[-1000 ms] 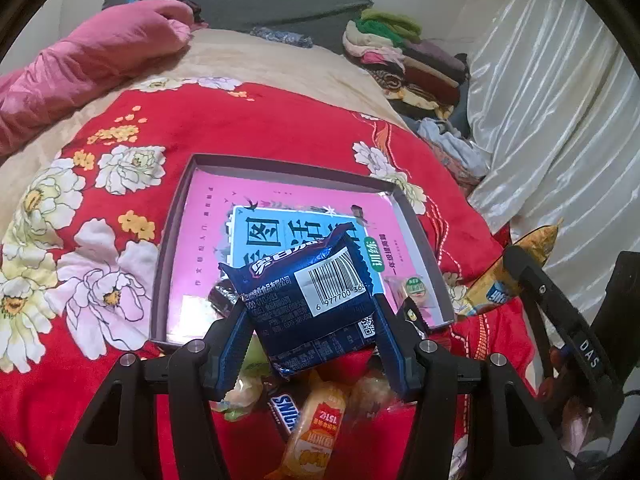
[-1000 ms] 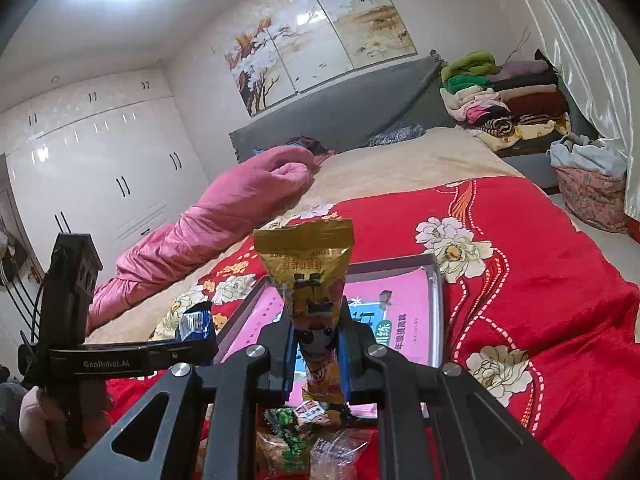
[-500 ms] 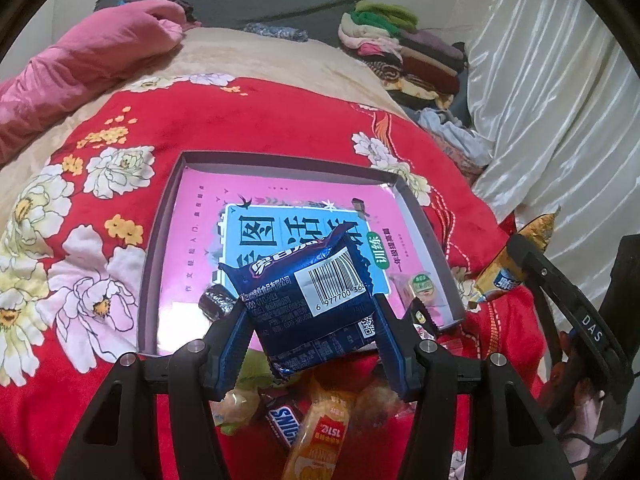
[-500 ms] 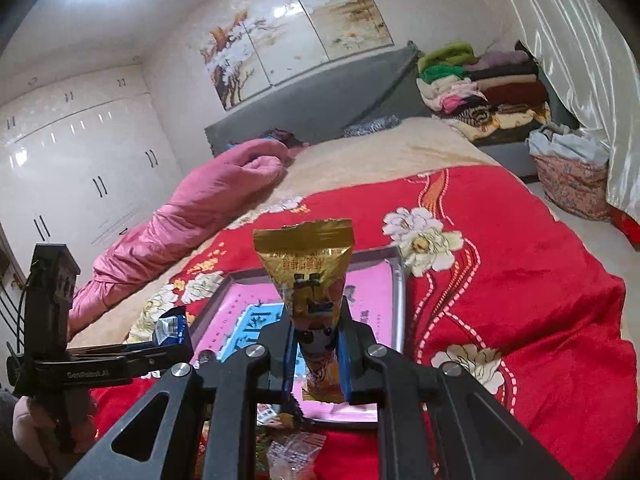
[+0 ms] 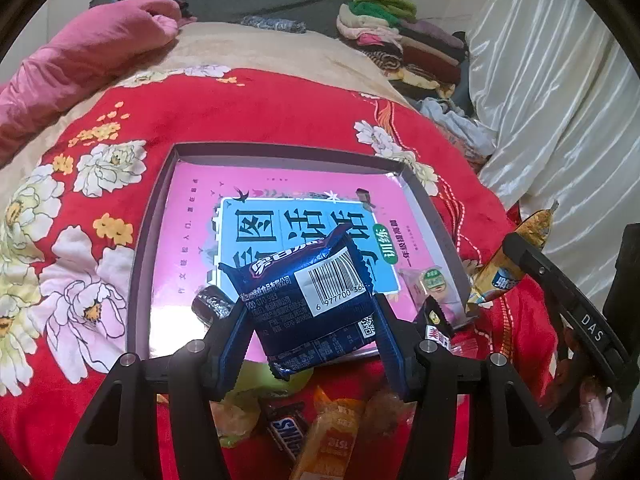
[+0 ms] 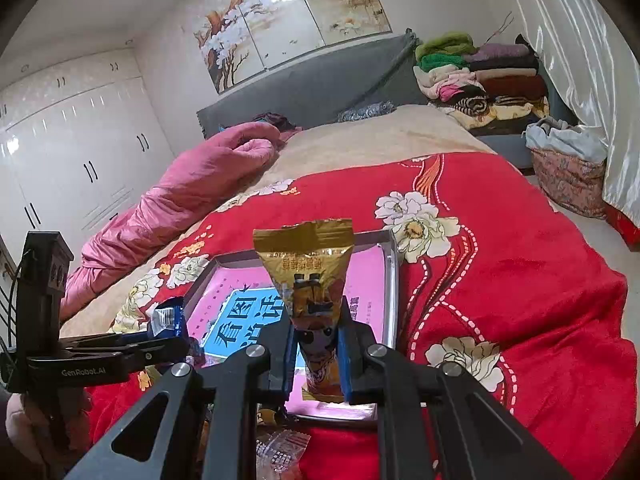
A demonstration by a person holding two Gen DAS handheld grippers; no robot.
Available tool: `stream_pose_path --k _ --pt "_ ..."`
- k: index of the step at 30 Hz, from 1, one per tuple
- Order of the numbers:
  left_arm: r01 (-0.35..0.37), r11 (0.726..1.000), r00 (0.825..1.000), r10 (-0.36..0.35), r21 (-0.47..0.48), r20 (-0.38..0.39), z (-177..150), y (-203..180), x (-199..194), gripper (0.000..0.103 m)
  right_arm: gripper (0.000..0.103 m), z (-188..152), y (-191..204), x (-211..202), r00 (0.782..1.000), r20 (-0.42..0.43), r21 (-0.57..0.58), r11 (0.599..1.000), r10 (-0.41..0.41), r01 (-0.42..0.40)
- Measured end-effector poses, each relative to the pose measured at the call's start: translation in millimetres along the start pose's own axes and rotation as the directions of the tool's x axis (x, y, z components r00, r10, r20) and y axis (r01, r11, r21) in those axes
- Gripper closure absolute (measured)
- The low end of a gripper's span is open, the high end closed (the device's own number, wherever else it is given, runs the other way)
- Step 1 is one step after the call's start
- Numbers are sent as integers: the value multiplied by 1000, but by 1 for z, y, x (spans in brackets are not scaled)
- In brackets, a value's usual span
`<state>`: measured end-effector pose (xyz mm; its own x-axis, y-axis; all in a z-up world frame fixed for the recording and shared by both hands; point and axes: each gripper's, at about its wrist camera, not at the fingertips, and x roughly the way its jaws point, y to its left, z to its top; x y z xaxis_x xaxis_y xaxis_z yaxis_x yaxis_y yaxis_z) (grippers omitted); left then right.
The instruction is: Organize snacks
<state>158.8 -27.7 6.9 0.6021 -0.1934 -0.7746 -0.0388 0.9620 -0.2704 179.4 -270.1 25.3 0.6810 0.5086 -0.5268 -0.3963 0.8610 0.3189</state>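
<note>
**Both grippers loaded over the tray – drop risks flagged**

Left gripper (image 5: 308,320): fingers clamped on the blue biscuit pack (image 5: 308,300), gripped across its width, barcode side up. The pack is held above the near edge of the tray (image 5: 154,216), not yet set down.

Right gripper (image 6: 316,344): fingers pressed tight together on the lower end of the gold snack packet (image 6: 310,280), which stands upright with most of its length above the pads. It is held over the tray's near right area.

A few small snacks are already seen inside the tray: a dark foil-wrapped piece (image 5: 210,304) near the left finger, and a small clear packet (image 5: 430,284) at the right wall. Loose snacks, among them a Snickers bar (image 5: 286,432) and an orange packet (image 5: 332,440), are left on the red blanket (image 5: 260,116) in front of the tray.

Risks, as judged:
- The blue pack is hung over the tray's near rim; if released here, it could be tipped back out onto the blanket.
- The gold packet is gripped low, top-heavy; it may be swung or slid out of the pads if moved fast.
- The grippers are close together; a clash over the tray is possible if both are lowered at once.
- The tray sits on soft bedding, so it can be tilted by a press on the rim.
</note>
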Motion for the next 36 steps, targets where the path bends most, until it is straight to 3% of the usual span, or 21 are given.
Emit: stream_pose_path --k 21,36 --pt "-4 999 999 5 42 -34 -1 -10 25 43 85 -9 -10 31 993 -115 15 1000 -19 21" --pt "-5 998 998 9 68 -60 -1 -17 42 43 85 -16 -8 49 985 -174 30 999 19 -14"
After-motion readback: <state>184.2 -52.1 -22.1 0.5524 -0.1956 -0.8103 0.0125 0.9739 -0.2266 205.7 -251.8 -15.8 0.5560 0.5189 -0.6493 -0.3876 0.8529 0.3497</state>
